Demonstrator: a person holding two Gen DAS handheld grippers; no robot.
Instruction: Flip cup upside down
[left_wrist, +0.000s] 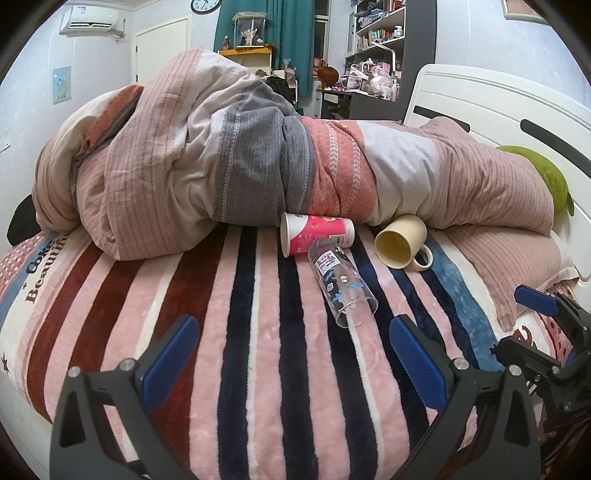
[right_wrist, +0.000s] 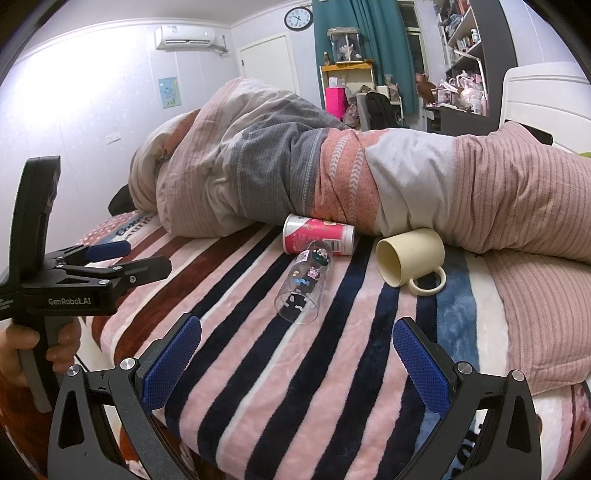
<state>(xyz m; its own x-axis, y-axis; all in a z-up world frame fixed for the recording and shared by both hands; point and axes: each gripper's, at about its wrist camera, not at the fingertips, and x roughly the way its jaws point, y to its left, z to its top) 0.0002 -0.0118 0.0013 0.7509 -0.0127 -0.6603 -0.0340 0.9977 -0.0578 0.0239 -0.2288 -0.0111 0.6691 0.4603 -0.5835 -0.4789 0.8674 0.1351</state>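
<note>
Straight ahead of my right tool (right_wrist: 295, 354), whose jaws are spread wide and empty, the clear glass cup (right_wrist: 303, 286) lies on its side on the striped blanket (right_wrist: 332, 369), rim toward me. I'd clamp its wall mid-body, then rotate the rim down, with the left tool (left_wrist: 291, 354) equally agape.

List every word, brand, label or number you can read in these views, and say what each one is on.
"GenRobot.AI": on the black body of the left gripper, seen in the right wrist view.
"Coke" and "Beautiful": on the striped blanket, at its left edge.
Pink paper cup: printed label too small to read.
Clear glass: stickers with print too blurred to read.
Wall clock: numerals too small to read.
Cream mug: no text.
</note>
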